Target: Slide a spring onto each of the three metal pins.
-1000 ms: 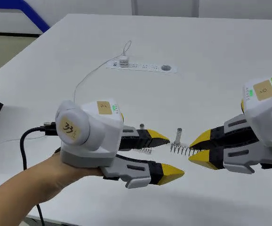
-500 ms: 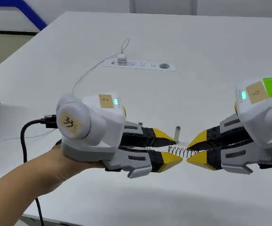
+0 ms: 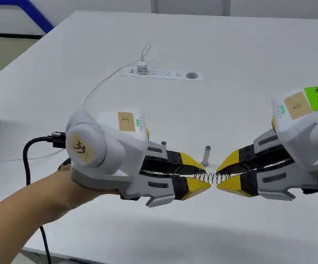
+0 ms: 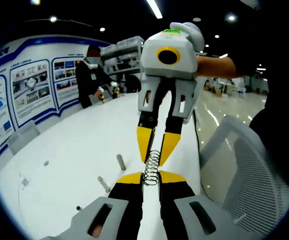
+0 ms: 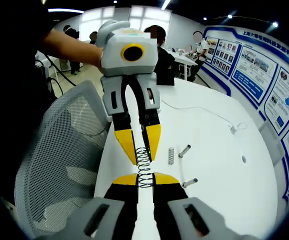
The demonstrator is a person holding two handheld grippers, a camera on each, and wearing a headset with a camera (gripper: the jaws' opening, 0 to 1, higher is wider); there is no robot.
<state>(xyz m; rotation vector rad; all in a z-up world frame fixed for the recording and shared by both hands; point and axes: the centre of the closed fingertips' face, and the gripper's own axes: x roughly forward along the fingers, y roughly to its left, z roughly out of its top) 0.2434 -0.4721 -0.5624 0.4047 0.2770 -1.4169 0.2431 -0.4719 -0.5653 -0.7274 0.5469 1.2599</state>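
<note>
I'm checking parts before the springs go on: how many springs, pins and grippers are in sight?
Springs: 2, the held spring and the loose spring
Pins: 2, the left pin and the right pin
Grippers: 2, the left gripper and the right gripper
Total: 6

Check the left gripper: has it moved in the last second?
Yes. The left gripper has barely shifted against the nearest metal pin, but its jaws have closed onto the spring, opposite the right gripper.
</note>
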